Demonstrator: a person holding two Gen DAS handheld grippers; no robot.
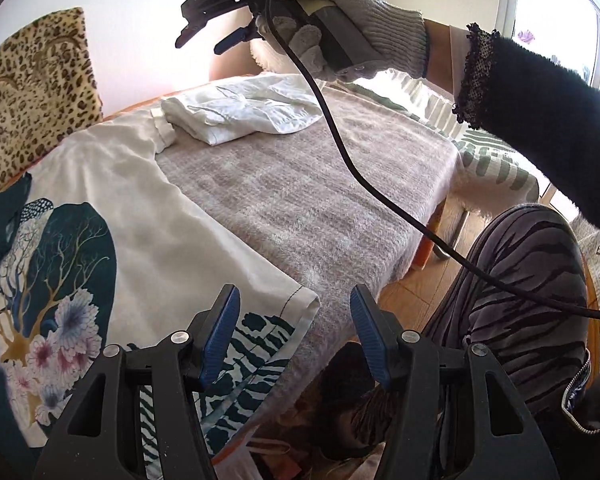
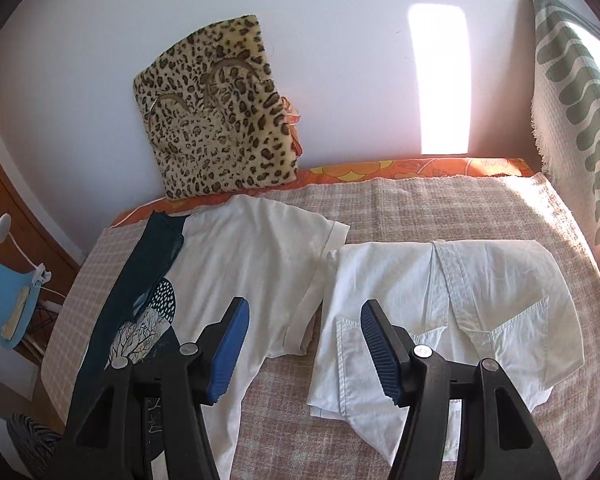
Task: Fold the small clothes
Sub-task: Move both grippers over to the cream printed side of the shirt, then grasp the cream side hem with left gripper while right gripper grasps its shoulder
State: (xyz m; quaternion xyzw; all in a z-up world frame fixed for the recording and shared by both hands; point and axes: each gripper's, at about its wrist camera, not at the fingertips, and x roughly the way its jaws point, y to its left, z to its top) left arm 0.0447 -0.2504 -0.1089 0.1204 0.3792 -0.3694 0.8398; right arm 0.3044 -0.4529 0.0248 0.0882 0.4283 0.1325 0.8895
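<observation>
A bed covered by a pale checked blanket (image 2: pixel 420 208) is serving as the folding surface. Two garments are lying on it side by side. The white shirt (image 2: pixel 440 312) is resting already folded into a neat rectangle with its collar and chest pockets facing up, apparently set to one side as finished; just beside it, with a sleeve edge touching or nearly touching it, the printed T-shirt (image 2: pixel 252 264) is lying flat and unfolded, its white body spread out and its dark teal panel with branches and flowers (image 1: pixel 60 272) reaching toward the blanket's near edge, probably laid open so it can be folded next.

The left gripper (image 1: pixel 296 340) is hovering over the T-shirt's lower hem corner, its blue pads spread apart and pinching nothing; that position is likely chosen to take the hem. The right gripper (image 2: pixel 304 344) is pointing down between the two garments, likewise spread and empty, with no cloth between its pads. In the left wrist view a gloved hand (image 1: pixel 340 16) is gripping the right gripper's handle above the bed, its black cable (image 1: pixel 352 168) trailing down across the blanket.

A leopard-print cushion (image 2: pixel 216 112) is leaning against the wall behind the T-shirt, clear of the work.
</observation>
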